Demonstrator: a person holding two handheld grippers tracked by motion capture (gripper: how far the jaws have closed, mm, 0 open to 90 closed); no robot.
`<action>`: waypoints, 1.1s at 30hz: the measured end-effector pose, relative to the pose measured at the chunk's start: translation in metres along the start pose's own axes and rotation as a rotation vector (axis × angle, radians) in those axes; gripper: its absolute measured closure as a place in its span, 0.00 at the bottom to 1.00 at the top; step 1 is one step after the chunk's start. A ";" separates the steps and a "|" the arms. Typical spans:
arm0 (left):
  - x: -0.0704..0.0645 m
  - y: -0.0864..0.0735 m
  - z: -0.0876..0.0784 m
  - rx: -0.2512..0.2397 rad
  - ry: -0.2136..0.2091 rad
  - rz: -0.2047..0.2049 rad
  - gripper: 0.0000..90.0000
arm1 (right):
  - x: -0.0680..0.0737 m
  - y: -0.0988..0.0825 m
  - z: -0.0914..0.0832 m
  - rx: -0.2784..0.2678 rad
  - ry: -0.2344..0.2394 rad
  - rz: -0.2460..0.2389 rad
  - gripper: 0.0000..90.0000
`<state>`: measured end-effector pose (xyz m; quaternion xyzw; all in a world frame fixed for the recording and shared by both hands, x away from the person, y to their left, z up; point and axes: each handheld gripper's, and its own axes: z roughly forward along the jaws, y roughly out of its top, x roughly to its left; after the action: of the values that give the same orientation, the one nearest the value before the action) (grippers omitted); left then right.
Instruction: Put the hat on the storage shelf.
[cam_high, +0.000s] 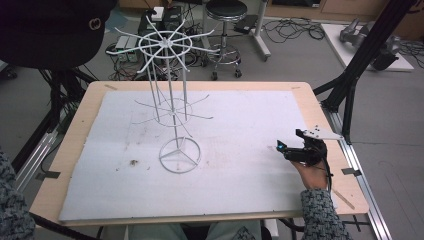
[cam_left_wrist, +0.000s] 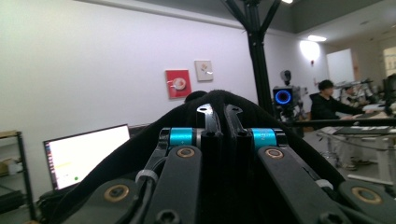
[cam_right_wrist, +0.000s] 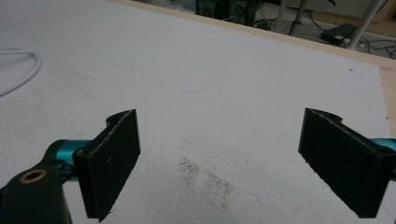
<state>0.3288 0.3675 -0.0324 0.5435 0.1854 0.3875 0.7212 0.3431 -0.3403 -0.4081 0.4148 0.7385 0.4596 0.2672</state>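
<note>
At the far left of the high view a black cloth cap (cam_high: 52, 30) with a small round emblem fills the upper corner, raised well above the table. In the left gripper view the left gripper (cam_left_wrist: 223, 114) has its two black jaws pressed together, pinching the dark fabric of that cap (cam_left_wrist: 140, 144), which drapes around both sides of the jaws; the gripper points level into the room, toward a white wall with a red framed picture (cam_left_wrist: 177, 83) and a lit laptop screen (cam_left_wrist: 86, 154) lower left. Moving right in the high view, a tall white wire display rack (cam_high: 170, 90) with a spoked ring on top and a round wire base stands upright on the white foam sheet (cam_high: 240, 190) that covers the light wooden table (cam_high: 320, 107), a little left of the middle of the sheet and well apart from the cap. Farther right, near the sheet's right edge, a hand in a speckled knitted sleeve holds the right gripper (cam_high: 285, 148) low over the sheet. In the right gripper view the right gripper (cam_right_wrist: 219, 163) has its jaws spread wide, with nothing between them but bare, slightly soiled foam (cam_right_wrist: 205, 84).
</note>
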 end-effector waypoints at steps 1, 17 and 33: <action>0.000 0.000 0.000 -0.003 -0.011 -0.005 0.96 | 0.000 0.000 0.000 0.000 0.001 0.003 0.13; -0.001 0.004 -0.007 -0.041 -0.100 -0.086 0.96 | 0.001 0.000 0.001 0.005 0.000 0.001 0.13; -0.011 -0.001 -0.003 -0.029 -0.183 -0.149 0.96 | 0.001 0.000 0.003 0.013 0.001 -0.004 0.13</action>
<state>0.3197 0.3608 -0.0360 0.5509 0.1529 0.2841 0.7697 0.3447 -0.3381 -0.4097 0.4150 0.7423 0.4544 0.2651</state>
